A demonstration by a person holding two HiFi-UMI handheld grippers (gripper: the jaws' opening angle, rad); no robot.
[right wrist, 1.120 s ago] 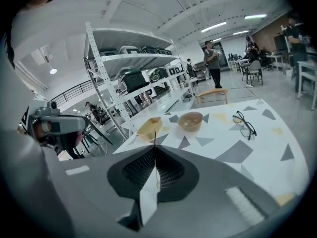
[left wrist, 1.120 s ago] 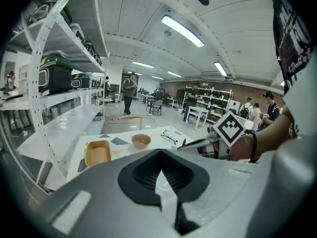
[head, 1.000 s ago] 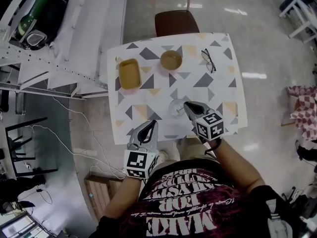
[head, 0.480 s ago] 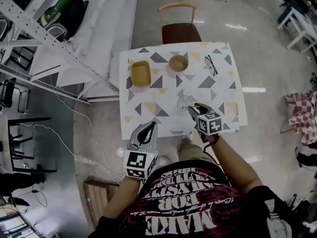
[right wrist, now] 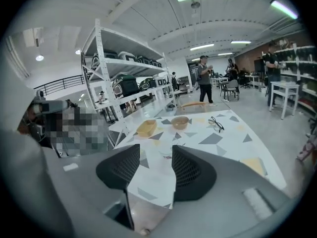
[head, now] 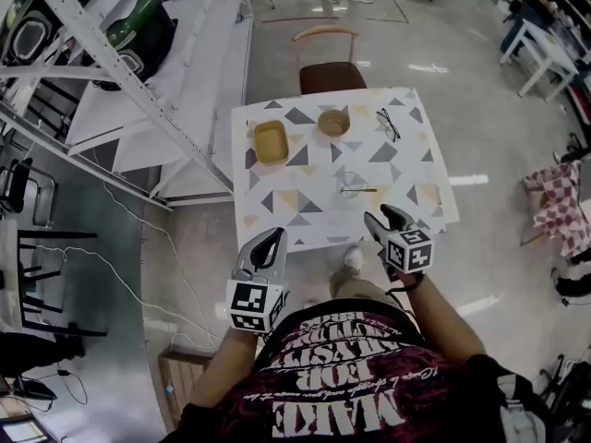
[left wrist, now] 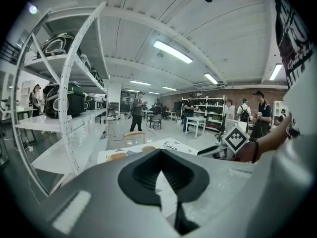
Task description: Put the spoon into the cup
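A clear glass cup stands on the patterned table, near its middle. The spoon shows as a thin dark line that rests in the cup and sticks out to the right. My right gripper hovers over the table's near edge, well short of the cup, open and holding nothing. In the right gripper view the cup appears faintly between the parted pads of the right gripper. My left gripper hangs off the table's near left, shut and empty, its pads meeting at the tip.
At the table's far side sit a yellow tray, a wooden bowl and a pair of glasses. A chair stands behind the table, and white shelving runs along the left.
The right gripper has drawn back from the cup toward the near edge, leaving the spoon in the cup. The view has pulled away from the table. The left gripper stays shut.
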